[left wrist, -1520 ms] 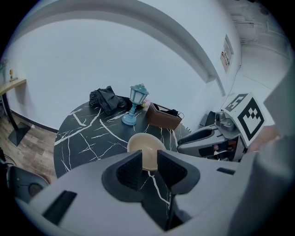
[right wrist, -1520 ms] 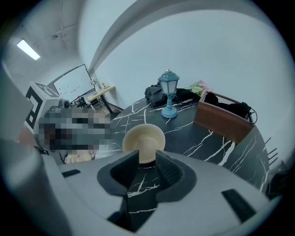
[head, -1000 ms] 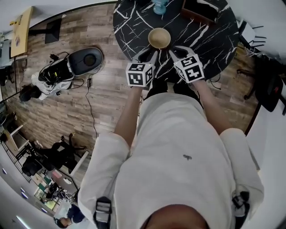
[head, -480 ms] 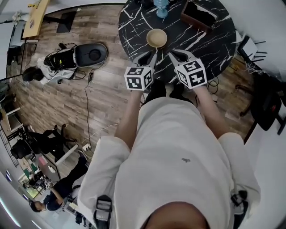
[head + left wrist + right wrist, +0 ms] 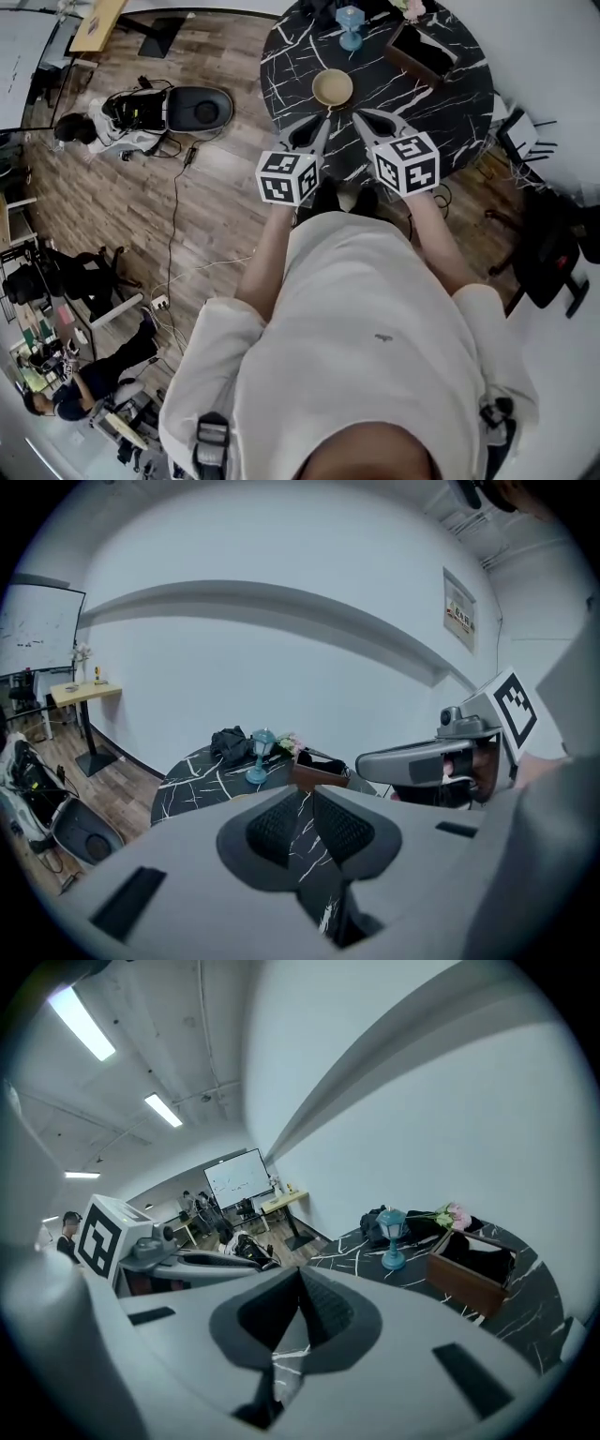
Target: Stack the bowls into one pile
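Observation:
A tan bowl pile [image 5: 333, 87] sits alone on the round black marble table [image 5: 450, 103], near its front edge. Both grippers hover short of it, above the table's near rim, and touch nothing. My left gripper [image 5: 319, 122] points toward the bowls; its pads meet at the tips [image 5: 307, 794] with nothing between them. My right gripper [image 5: 362, 117] has just been closing its jaws and now stands shut [image 5: 300, 1274], empty. The bowls are hidden in both gripper views.
A blue lamp [image 5: 350, 25] [image 5: 260, 755] [image 5: 391, 1237], a brown box [image 5: 422, 52] [image 5: 473, 1269], a dark bag and pink flowers [image 5: 453, 1215] stand at the table's far side. On the wooden floor lie a black device [image 5: 197, 108] and cables. A black chair [image 5: 553, 253] stands at right.
Both grippers have lifted up and back from the bowl pile. The right gripper's fingers, spread a second ago, have come together. The bowls stay where they were.

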A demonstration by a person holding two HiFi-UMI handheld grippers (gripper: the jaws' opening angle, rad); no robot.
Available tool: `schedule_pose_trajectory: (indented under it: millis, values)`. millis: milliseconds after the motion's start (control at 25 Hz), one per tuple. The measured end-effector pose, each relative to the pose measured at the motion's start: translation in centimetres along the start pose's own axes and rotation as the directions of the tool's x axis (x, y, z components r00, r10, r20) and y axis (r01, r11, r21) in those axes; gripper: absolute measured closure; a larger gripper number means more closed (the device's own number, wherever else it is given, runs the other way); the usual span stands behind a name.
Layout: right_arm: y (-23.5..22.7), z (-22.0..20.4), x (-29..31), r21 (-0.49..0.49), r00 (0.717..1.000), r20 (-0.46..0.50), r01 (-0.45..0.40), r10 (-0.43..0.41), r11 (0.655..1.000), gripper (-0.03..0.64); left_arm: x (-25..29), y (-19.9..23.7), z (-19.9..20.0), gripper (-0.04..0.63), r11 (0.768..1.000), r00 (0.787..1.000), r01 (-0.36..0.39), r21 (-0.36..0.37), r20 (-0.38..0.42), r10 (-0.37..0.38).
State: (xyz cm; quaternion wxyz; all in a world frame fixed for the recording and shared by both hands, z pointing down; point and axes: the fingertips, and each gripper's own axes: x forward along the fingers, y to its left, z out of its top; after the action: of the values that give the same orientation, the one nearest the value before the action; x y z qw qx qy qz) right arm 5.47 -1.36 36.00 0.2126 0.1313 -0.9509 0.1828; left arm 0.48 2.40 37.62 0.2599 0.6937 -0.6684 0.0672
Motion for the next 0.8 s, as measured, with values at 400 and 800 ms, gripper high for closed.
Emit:
schedule_pose_trajectory:
  millis: [400, 800]
  values:
    - [2.6, 3.7, -1.4, -0.052, 0.996, 0.057, -0.061, 0.064, 0.997, 0.614, -2.9, -1.1, 4.6, 0.569, 0.999, 0.994, 0.000, 0.034, 0.110, -0.004]
    - [3.3, 5.7, -3.6, -0.148, 0.993, 0.117, -0.015, 0.033, 0.989, 0.614, -4.9, -1.8, 6.2, 0.589, 0.997, 0.988, -0.005, 0.075, 0.152, -0.006]
